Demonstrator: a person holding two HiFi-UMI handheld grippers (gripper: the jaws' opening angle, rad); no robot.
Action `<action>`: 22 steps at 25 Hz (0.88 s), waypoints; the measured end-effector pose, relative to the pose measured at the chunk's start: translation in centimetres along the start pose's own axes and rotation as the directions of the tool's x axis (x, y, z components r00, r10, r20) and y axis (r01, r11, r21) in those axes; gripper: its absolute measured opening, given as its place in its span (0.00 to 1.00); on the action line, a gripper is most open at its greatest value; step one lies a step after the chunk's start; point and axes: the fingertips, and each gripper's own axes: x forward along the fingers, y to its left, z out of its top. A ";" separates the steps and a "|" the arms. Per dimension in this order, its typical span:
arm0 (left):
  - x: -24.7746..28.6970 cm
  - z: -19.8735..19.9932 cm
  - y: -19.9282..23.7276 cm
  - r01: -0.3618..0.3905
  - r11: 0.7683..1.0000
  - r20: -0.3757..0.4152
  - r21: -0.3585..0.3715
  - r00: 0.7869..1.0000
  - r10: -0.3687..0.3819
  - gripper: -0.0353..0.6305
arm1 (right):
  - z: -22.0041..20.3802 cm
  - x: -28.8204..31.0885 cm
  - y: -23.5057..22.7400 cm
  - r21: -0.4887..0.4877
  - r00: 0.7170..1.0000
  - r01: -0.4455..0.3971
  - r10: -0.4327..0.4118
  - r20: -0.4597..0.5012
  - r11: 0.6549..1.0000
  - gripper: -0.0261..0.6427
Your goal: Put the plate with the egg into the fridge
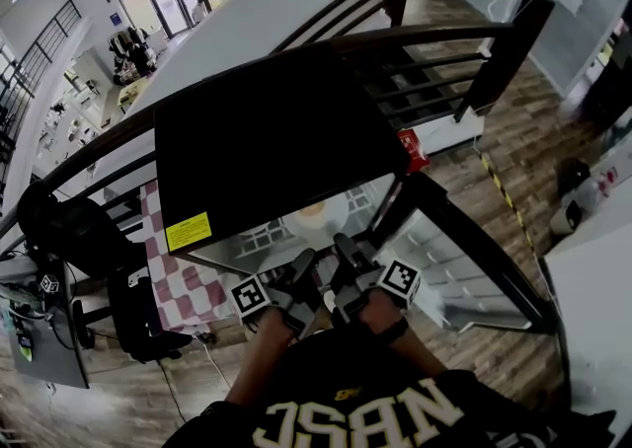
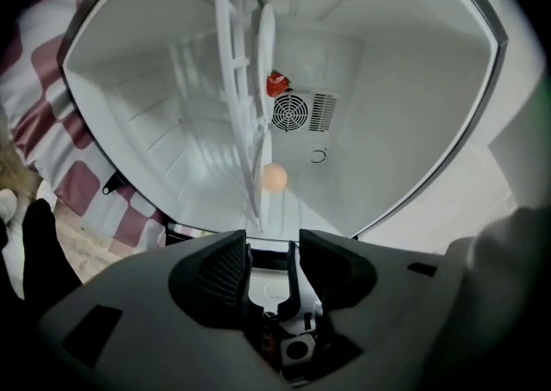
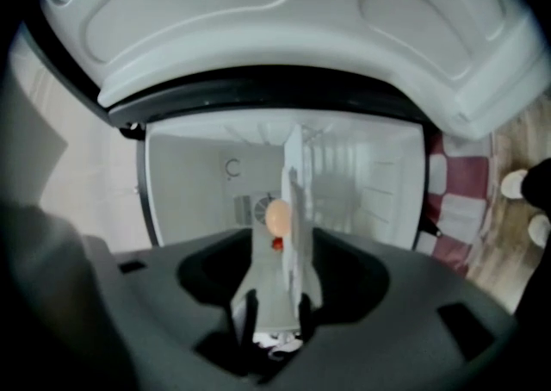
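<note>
Head view: plate (image 1: 332, 222) with egg (image 1: 312, 209) sits on the shelf (image 1: 262, 236) inside the open fridge (image 1: 267, 130). My left fingers (image 2: 213, 273) and right fingers (image 3: 207, 282) are spread wide at the fridge's mouth, gripping nothing.

One tan oval egg (image 2: 274, 177), one round white plate (image 2: 265, 45), one small red object (image 2: 276, 84) and one white fridge (image 2: 413, 79) are counted.

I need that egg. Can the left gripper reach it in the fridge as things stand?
Probably yes: the fridge is open, and the egg lies straight ahead of the left gripper, whose jaws are open and empty.
</note>
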 end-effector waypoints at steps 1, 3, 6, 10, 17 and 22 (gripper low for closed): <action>-0.3 -0.1 -0.2 -0.003 1.000 -0.003 0.025 1.000 0.003 0.35 | -0.4 -0.2 -0.1 -0.006 1.000 0.005 -0.005 -0.008 1.000 0.36; -0.9 -0.3 -0.5 -0.009 0.997 -0.006 0.072 1.000 0.009 0.35 | -1.2 -0.6 -0.4 -0.021 1.000 0.016 -0.017 -0.020 1.000 0.36; -1.8 -0.6 -0.8 -0.016 0.990 -0.012 0.138 1.000 0.017 0.35 | -2.2 -1.3 -0.7 -0.065 0.998 0.034 -0.036 -0.044 0.997 0.36; -2.9 -1.0 -0.9 -0.014 0.980 -0.019 0.199 1.000 0.019 0.35 | -3.3 -1.9 -0.9 -0.080 0.998 0.027 -0.032 -0.056 0.996 0.36; -4.4 -0.9 -1.7 -0.043 0.929 -0.014 0.368 0.999 0.051 0.35 | -5.1 -2.2 -1.9 -0.045 0.996 0.054 -0.058 -0.070 0.997 0.35; -5.8 0.8 -2.3 -0.134 0.758 0.056 0.638 0.990 0.127 0.35 | -5.7 -1.5 -1.9 -0.044 0.996 0.045 -0.048 -0.078 0.998 0.34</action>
